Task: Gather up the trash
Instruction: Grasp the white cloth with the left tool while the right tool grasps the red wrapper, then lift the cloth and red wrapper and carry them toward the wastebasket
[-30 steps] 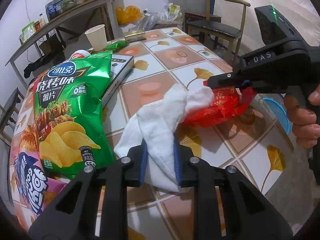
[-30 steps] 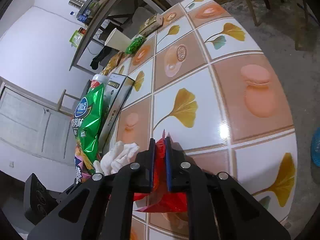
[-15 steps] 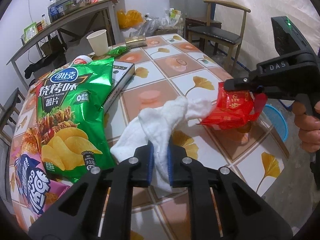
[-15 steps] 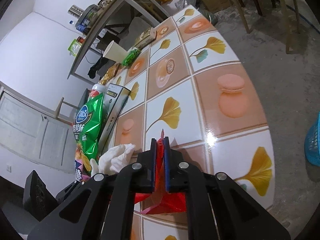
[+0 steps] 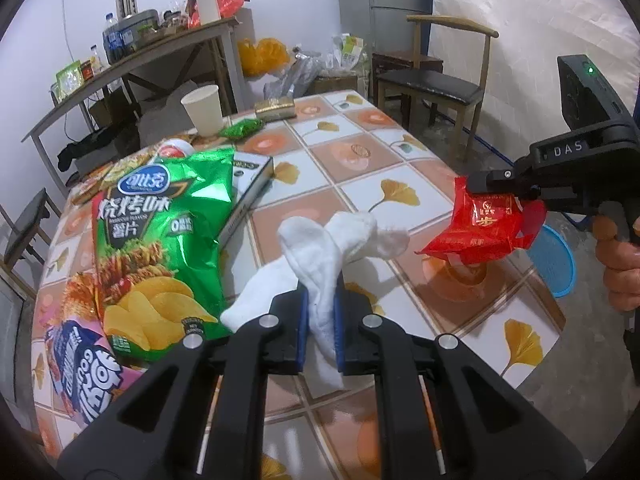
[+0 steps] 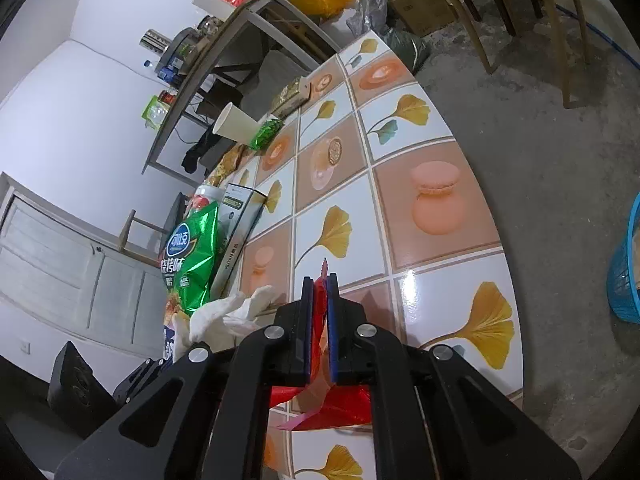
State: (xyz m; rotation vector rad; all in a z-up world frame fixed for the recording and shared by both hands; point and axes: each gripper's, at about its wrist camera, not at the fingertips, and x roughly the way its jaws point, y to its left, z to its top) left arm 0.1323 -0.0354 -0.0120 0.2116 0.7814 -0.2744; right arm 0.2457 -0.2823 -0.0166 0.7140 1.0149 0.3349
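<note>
My left gripper (image 5: 322,300) is shut on a crumpled white tissue (image 5: 332,248) and holds it above the tiled table (image 5: 360,152). The tissue also shows in the right wrist view (image 6: 228,314). My right gripper (image 6: 319,286) is shut on a red snack wrapper (image 6: 320,404) and holds it in the air over the table's right edge. In the left wrist view the wrapper (image 5: 480,226) hangs from the right gripper (image 5: 496,186), to the right of the tissue.
A green chip bag (image 5: 160,240), a pink-and-blue snack bag (image 5: 84,368), a long box (image 5: 248,184), a paper cup (image 5: 202,110) and small packets (image 5: 276,106) lie on the table. A blue basket (image 6: 626,268) stands on the floor at the right. A chair (image 5: 432,80) stands behind.
Both grippers have risen with their loads. The red wrapper has moved right, away from the tissue, toward the table's edge; the two no longer touch.
</note>
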